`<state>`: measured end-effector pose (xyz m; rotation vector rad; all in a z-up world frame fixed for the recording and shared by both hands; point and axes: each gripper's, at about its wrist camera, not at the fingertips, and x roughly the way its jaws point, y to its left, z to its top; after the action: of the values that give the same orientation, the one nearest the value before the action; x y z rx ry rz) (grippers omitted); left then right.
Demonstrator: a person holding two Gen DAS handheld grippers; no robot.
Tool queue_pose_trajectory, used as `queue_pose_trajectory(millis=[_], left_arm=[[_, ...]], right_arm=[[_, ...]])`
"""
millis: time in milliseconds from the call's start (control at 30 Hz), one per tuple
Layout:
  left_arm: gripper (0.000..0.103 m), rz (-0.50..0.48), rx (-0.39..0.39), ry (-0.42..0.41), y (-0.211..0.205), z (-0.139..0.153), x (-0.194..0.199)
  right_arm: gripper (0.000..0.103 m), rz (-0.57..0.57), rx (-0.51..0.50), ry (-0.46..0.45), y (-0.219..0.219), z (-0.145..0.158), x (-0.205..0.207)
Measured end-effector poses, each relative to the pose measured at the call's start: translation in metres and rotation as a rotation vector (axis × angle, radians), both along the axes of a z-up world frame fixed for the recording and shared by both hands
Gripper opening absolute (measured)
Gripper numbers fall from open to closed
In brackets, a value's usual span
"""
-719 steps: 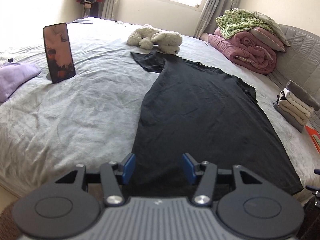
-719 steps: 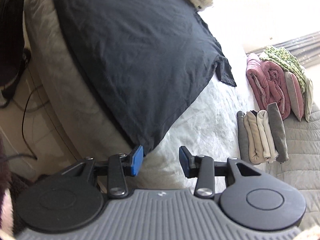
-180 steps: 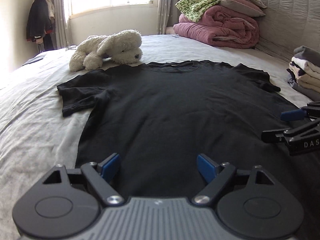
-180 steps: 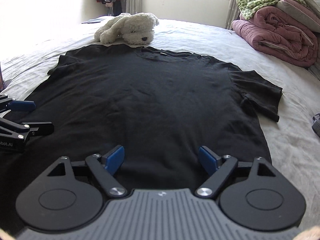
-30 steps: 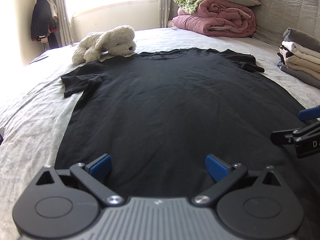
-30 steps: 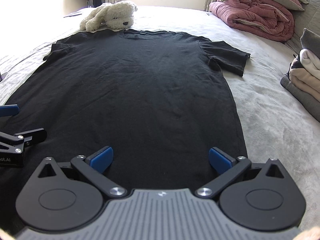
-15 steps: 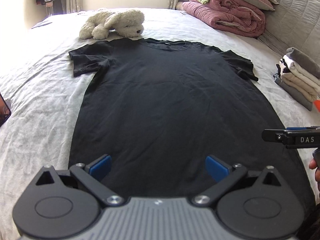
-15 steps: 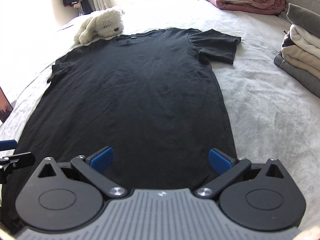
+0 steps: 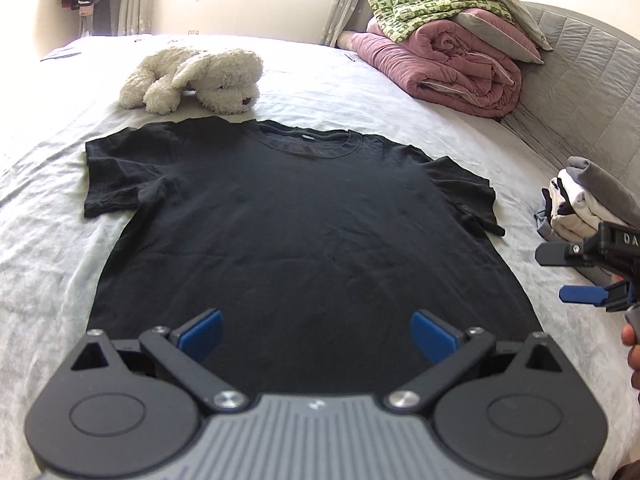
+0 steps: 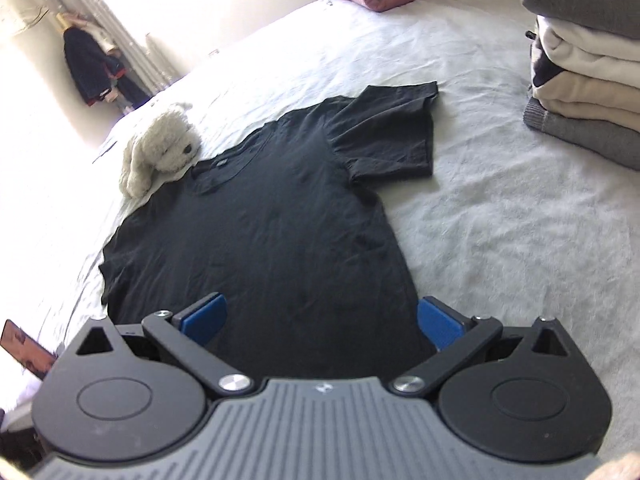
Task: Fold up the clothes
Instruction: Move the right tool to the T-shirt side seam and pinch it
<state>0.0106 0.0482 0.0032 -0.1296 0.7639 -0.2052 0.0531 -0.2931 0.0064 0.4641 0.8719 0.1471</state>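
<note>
A black short-sleeved T-shirt [image 9: 304, 220] lay spread flat on the bed [image 9: 44, 208], front up, collar at the far end and hem toward the cameras. Both sleeves were laid out to the sides; the left one showed a few bunched creases near the armpit, and the body carried only faint wrinkles. A small tag sat inside the back of the neckline, too small to read.

The left tongs [image 9: 316, 330] hung above the hem with the blue pads spread wide apart, released and holding nothing. The right tongs [image 10: 320, 314] were likewise released, their pads straddling the shirt's lower right edge without gripping it. In the left wrist view the right tongs came in from the right edge, their black body showing the white letters "DA", the rest cut off.

A white plush dog [image 9: 196, 80] lay just beyond the collar, touching the shoulder line. A stack of folded clothes [image 10: 584, 60] in grey, white and beige sat on the bed to the right, well apart from the shirt. A rolled pink quilt [image 9: 448, 68] lay by the headboard with a green patterned blanket [image 9: 416, 4] on top.
</note>
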Motion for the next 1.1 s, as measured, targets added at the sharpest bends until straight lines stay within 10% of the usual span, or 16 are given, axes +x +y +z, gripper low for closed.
queue_pose_trajectory(millis=[200, 567, 767, 867, 1100], left_arm=[[0.100, 0.024, 0.010, -0.057, -0.004, -0.003, 0.016], [0.099, 0.027, 0.024, -0.082, -0.016, -0.014, 0.022], [0.098, 0.045, 0.019, -0.071, -0.009, -0.016, 0.023], [0.098, 0.062, 0.010, -0.068, -0.003, -0.014, 0.024], [0.098, 0.087, -0.003, -0.047, 0.009, -0.012, 0.026]], right_arm=[[0.073, -0.254, 0.224, 0.031, -0.052, -0.032, 0.043], [0.061, -0.446, 0.494, -0.015, -0.076, -0.069, 0.079], [0.042, -0.518, 0.468, -0.045, -0.065, -0.068, 0.093], [0.014, -0.513, 0.419, -0.060, -0.056, -0.061, 0.098], [0.009, -0.410, 0.259, -0.175, -0.022, -0.033, 0.110]])
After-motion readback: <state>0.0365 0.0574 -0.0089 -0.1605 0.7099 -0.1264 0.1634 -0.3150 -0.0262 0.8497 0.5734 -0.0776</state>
